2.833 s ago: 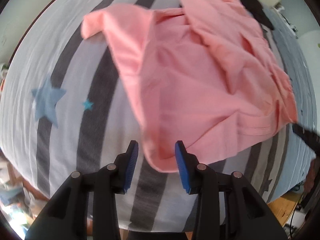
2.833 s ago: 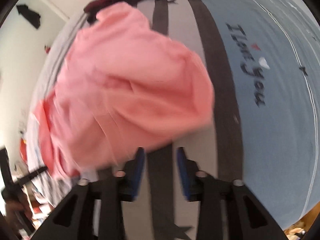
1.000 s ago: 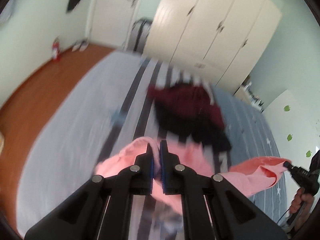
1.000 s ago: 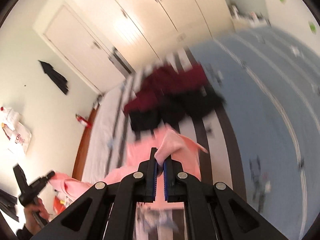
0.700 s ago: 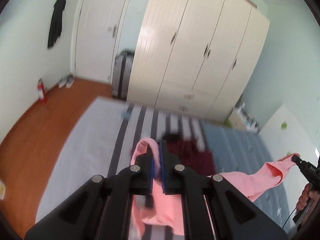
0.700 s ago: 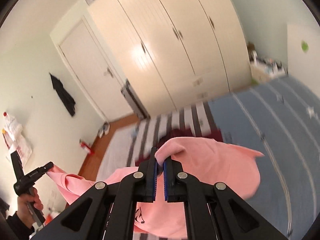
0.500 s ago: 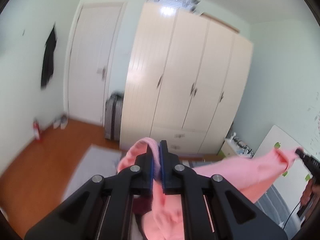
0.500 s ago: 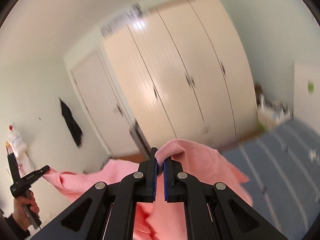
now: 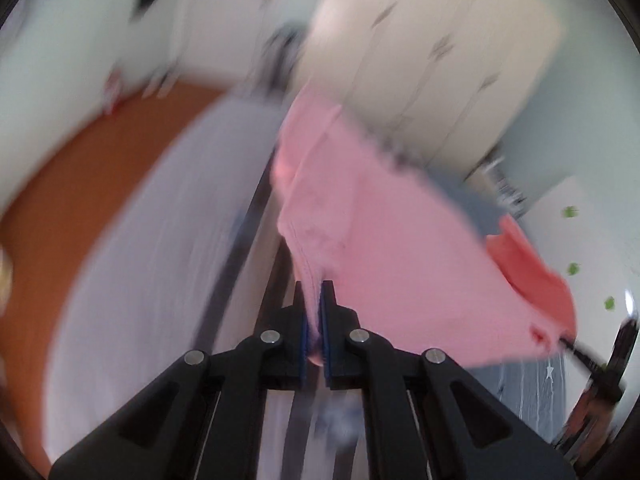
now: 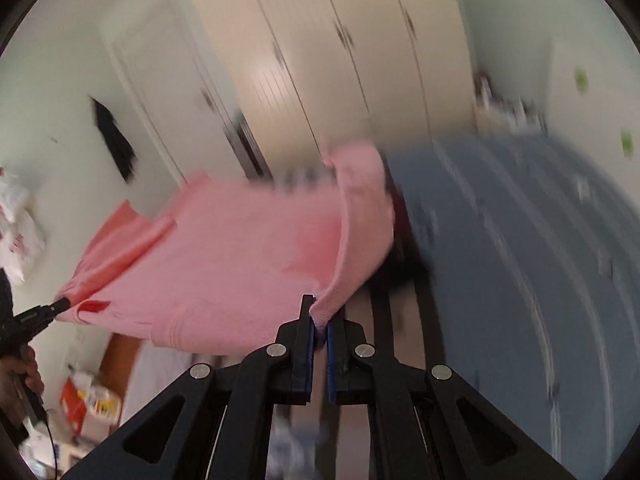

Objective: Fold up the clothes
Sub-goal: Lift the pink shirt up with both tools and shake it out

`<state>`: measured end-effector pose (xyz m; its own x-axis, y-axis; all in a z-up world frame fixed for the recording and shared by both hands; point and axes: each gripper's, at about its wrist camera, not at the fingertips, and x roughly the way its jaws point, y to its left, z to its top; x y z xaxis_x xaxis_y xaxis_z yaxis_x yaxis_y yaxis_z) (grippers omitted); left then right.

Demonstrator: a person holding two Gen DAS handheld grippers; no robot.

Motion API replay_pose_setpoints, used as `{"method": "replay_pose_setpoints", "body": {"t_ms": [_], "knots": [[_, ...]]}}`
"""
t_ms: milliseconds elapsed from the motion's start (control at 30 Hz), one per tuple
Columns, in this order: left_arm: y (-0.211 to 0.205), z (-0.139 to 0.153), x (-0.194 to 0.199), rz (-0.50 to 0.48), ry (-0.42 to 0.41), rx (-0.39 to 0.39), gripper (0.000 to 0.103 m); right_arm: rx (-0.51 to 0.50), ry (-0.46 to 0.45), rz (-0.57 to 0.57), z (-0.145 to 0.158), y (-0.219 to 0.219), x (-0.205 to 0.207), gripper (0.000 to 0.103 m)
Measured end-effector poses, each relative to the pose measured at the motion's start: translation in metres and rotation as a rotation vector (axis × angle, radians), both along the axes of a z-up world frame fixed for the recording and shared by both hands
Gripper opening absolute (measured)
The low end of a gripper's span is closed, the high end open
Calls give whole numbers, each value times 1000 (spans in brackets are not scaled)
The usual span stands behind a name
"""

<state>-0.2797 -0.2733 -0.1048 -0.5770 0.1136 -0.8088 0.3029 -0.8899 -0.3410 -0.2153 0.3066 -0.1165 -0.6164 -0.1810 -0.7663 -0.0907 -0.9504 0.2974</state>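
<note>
A pink garment (image 9: 380, 248) hangs stretched in the air between my two grippers, above the bed. My left gripper (image 9: 314, 294) is shut on one edge of it; the cloth fans out ahead and to the right. My right gripper (image 10: 319, 320) is shut on another edge of the pink garment (image 10: 240, 256), which spreads to the left. Each view shows the other gripper at the far corner of the cloth: the right gripper (image 9: 576, 346) and the left gripper (image 10: 60, 304). Both views are motion-blurred.
The bed (image 9: 160, 240) with white, dark-striped and blue (image 10: 520, 260) covers lies below. A dark pile of clothes (image 10: 400, 248) lies on it, partly hidden by the pink cloth. Cream wardrobes (image 10: 320, 60) stand behind; orange floor (image 9: 100, 160) lies at left.
Both grippers have tilted back down from the wardrobe toward the bed. The pink garment has swung out flat ahead of them. Both grips have stayed shut.
</note>
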Motion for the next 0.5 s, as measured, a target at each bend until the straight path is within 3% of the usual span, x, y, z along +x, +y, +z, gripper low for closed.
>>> {"method": "replay_pose_setpoints", "body": {"t_ms": [133, 233, 367, 500], "knots": [[3, -145, 70, 85, -263, -21, 4, 6, -309, -31, -156, -13, 62, 4], [7, -205, 108, 96, -369, -33, 4, 55, -467, -6, -244, -26, 98, 4], [17, -239, 141, 59, -405, -77, 4, 67, -546, -2, -302, -26, 126, 4], [16, -246, 166, 92, -404, -72, 4, 69, -542, 36, -314, -24, 143, 4]]}}
